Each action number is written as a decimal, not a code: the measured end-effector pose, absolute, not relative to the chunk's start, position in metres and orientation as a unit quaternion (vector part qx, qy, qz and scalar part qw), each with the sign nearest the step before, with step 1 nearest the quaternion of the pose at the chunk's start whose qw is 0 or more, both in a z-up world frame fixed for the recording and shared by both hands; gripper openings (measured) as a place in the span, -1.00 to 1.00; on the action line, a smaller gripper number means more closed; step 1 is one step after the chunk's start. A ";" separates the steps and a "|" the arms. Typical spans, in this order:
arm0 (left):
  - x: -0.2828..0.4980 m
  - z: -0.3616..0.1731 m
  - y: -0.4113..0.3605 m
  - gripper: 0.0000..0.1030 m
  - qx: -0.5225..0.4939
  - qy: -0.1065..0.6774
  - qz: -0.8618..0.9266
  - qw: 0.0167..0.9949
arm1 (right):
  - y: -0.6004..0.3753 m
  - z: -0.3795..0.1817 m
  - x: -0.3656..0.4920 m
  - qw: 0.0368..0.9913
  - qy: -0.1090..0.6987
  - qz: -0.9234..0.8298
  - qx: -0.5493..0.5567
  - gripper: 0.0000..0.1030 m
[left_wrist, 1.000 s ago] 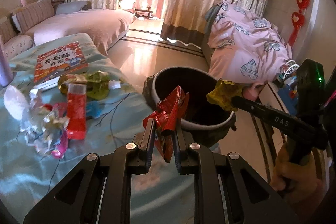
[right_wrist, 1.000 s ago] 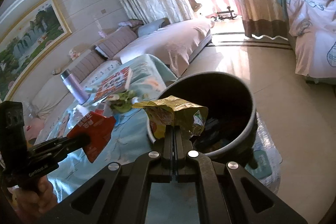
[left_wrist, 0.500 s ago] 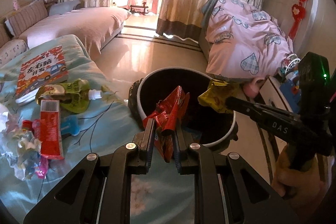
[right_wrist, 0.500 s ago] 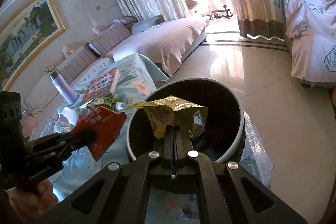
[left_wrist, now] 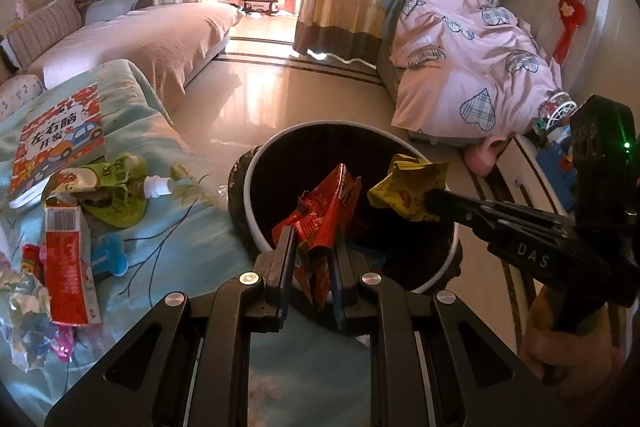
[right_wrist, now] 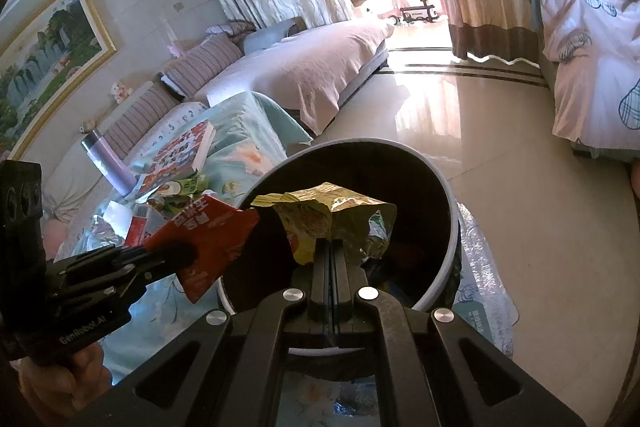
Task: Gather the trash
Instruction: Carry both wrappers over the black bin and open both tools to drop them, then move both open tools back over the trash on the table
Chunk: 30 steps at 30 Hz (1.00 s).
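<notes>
**Dropping two wrappers into the bin**

Holding both pieces over the bin [left_wrist: 256, 187], I judge the step in hand to be the release. My left gripper [left_wrist: 310, 247] is pinching a crumpled red wrapper [left_wrist: 324, 211], its fingers nearly together with the foil bunched between them; the wrapper hangs above the near side of the bin's dark mouth. My right gripper [right_wrist: 332, 247] is pressed fully together on a yellow wrapper [right_wrist: 320, 215], which sits over the middle of the bin. In the left view the right one reaches in from the far-right side of the bin, so the two tools are close but not touching.

To do this well, I want each wrapper wholly inside the white rim before I let go, since light foil may flutter or cling to a pad. The red one looks nearest the rim, so I would carry it a little further over the opening first. I would spread one claw at a time and check the piece falls.

More trash waits on the blue cloth [left_wrist: 192, 251] left of the bin: a green pouch [left_wrist: 116, 195] and a red box [left_wrist: 68, 267].
</notes>
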<state>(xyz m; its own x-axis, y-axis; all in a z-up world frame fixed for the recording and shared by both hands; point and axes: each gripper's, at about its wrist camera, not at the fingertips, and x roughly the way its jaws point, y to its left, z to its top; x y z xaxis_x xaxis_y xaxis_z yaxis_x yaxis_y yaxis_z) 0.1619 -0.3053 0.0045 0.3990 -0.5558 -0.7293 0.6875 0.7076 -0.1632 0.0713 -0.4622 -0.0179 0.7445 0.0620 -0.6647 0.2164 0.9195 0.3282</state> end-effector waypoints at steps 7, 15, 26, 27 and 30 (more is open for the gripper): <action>0.166 -0.001 -0.314 -0.40 0.084 0.411 -0.372 0.828 | -0.469 -0.021 0.076 0.909 0.360 -0.042 0.206 -0.89; 0.158 0.004 -0.308 0.30 0.088 0.400 -0.364 0.836 | -0.471 -0.017 0.068 0.911 0.351 -0.039 0.215 -0.16; 0.143 -0.006 -0.242 0.48 0.055 0.416 -0.330 0.846 | -0.434 -0.007 0.050 0.918 0.331 -0.027 0.217 0.72; 0.142 -0.008 -0.233 0.48 0.051 0.419 -0.326 0.846 | -0.430 -0.007 0.049 0.918 0.331 -0.025 0.217 0.74; 0.137 -0.012 -0.210 0.48 0.039 0.424 -0.315 0.848 | -0.414 -0.007 0.045 0.918 0.328 -0.015 0.222 0.76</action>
<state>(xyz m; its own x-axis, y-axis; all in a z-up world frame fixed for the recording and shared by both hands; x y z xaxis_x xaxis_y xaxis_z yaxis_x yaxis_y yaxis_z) 0.1369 -0.2097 -0.0116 0.4427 -0.5010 -0.7437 0.5666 0.7991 -0.2010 0.0452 -0.4137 -0.0072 0.7843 0.1181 -0.6090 0.1734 0.9008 0.3981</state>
